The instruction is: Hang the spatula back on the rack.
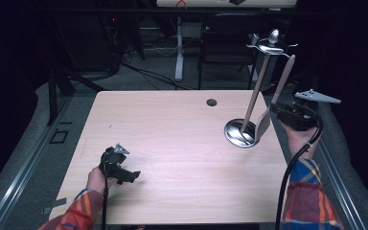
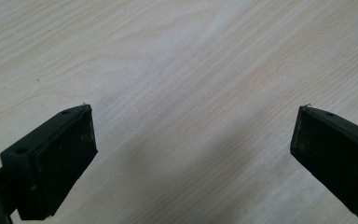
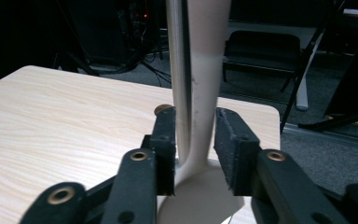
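A beige spatula (image 1: 281,84) hangs tilted from the top hooks of a metal utensil stand (image 1: 256,91). The stand's round base (image 1: 239,134) sits at the table's right side. My right gripper (image 1: 274,109) reaches in from the right at the spatula's neck. In the right gripper view the spatula (image 3: 205,70) runs up between the jaws of that gripper (image 3: 195,140), with the stand's pole (image 3: 176,70) just behind it. A thin gap shows beside the pads, so they are open around it. My left gripper (image 1: 127,172) hovers low over the front left of the table, jaws wide (image 2: 193,140) and empty.
The light wood table (image 1: 172,143) has a cable hole (image 1: 212,102) near its far edge. A dark chair (image 1: 230,43) and a white desk leg (image 1: 179,52) stand beyond it. The table's right edge lies close to the stand.
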`<state>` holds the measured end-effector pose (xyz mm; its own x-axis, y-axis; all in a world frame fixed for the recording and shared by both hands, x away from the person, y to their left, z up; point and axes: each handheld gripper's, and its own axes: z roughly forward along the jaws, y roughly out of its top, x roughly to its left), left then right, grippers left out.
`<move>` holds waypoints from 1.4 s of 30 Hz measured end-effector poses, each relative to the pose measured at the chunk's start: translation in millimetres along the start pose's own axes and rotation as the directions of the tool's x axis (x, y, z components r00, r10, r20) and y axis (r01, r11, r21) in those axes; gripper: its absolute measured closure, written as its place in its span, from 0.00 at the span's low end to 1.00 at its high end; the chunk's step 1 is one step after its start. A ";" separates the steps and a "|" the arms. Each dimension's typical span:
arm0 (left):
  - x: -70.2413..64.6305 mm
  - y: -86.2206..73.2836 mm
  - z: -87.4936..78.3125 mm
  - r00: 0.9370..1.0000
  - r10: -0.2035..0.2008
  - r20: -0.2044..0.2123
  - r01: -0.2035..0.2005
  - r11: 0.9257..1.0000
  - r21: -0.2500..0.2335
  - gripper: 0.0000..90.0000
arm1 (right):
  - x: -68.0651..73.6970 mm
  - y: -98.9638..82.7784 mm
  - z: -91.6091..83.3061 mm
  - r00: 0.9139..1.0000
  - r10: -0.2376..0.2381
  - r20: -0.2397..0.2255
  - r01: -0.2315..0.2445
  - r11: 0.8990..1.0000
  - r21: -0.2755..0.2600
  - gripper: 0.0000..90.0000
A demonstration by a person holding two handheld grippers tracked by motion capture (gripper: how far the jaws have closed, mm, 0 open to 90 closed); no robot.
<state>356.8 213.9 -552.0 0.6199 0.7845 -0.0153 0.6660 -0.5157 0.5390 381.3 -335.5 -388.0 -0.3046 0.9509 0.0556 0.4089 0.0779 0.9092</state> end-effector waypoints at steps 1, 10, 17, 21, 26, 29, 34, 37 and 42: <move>0.0 0.0 -0.4 1.000 0.001 0.000 -0.001 1.000 -0.002 0.00 | 0.2 0.2 -1.4 1.000 -0.004 0.004 0.004 1.000 0.004 0.75; -1.1 0.6 -3.0 1.000 0.004 0.003 -0.004 1.000 -0.012 0.00 | 5.8 0.7 -18.1 1.000 -0.024 0.001 0.024 0.999 0.044 0.64; -1.4 0.6 -3.5 1.000 0.002 0.000 -0.002 1.000 -0.015 0.00 | 16.4 -6.4 -29.4 0.999 -0.038 -0.023 0.040 0.992 0.118 0.53; -2.0 1.0 -3.5 1.000 0.006 -0.001 -0.006 1.000 -0.017 0.00 | 23.3 -13.7 -31.9 0.998 -0.046 -0.043 0.052 0.985 0.164 0.46; -1.3 0.6 -3.7 1.000 0.004 0.002 -0.004 1.000 -0.017 0.00 | 32.6 -24.1 -35.7 0.996 -0.059 -0.063 0.071 0.974 0.214 0.39; -1.3 0.8 -3.3 1.000 0.006 0.003 -0.006 1.000 -0.016 0.00 | 36.8 -32.6 -37.6 0.995 -0.059 -0.075 0.076 0.966 0.246 0.34; -1.4 0.8 -3.8 1.000 0.006 0.003 -0.005 1.000 -0.019 0.00 | 44.2 -51.9 -38.7 0.995 -0.051 -0.085 0.074 0.951 0.299 0.24; -0.6 0.7 -3.5 1.000 0.001 0.005 -0.001 1.000 -0.019 0.00 | 48.7 -66.5 -37.7 0.994 -0.026 -0.102 0.059 0.942 0.332 0.18; -2.4 1.4 -3.9 1.000 0.008 0.011 -0.008 1.000 -0.025 0.00 | 60.4 -87.8 -34.5 0.992 -0.033 -0.124 0.080 0.913 0.400 0.14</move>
<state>354.6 212.6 -548.0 0.6295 0.7767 -0.0198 0.6505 -0.5130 0.5601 297.3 -295.2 -450.3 -0.4224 0.9032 0.0765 0.6930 0.2674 0.6695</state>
